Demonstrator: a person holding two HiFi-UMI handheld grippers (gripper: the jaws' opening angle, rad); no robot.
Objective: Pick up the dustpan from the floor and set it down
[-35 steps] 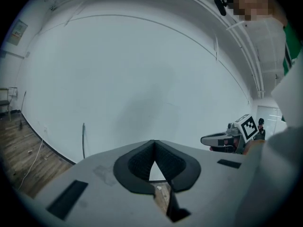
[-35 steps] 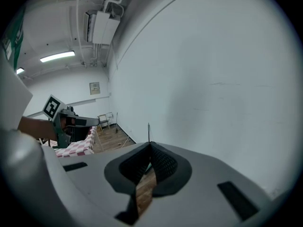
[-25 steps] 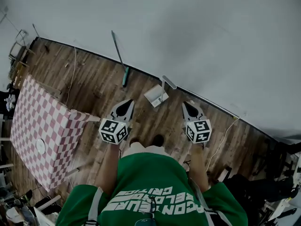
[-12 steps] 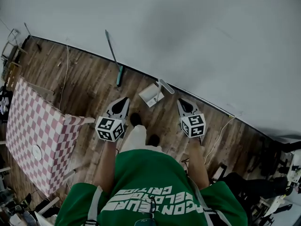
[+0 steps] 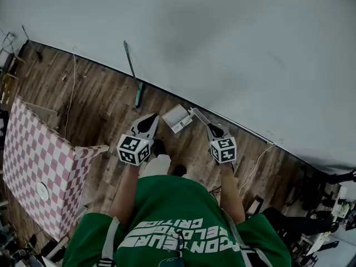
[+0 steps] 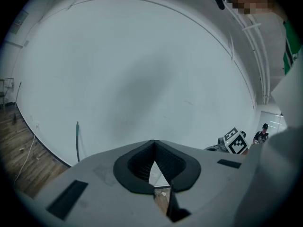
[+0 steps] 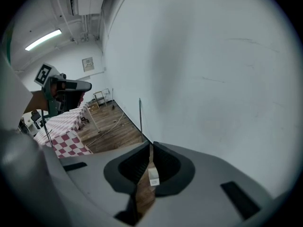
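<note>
The white dustpan (image 5: 176, 118) lies on the wood floor by the wall, its long handle (image 5: 198, 116) slanting toward the right. My left gripper (image 5: 154, 117) hangs just left of the pan with its jaws shut and empty. My right gripper (image 5: 210, 128), also shut, has its tip close by the lower end of the handle; I cannot tell if it touches. In the left gripper view a white sliver of the dustpan (image 6: 156, 175) shows through the slit behind the tips. In the right gripper view a white labelled piece of the handle (image 7: 153, 176) shows the same way.
A broom (image 5: 133, 75) leans on the white wall (image 5: 233, 43) left of the dustpan. A table with a pink checkered cloth (image 5: 33, 160) stands at the left. A cable (image 5: 256, 166) trails over the floor on the right. The person's shoes (image 5: 159, 147) are just behind the grippers.
The person has stepped toward the wall. Both grippers have moved forward and closer to the dustpan, and the right one has dipped toward the handle.
</note>
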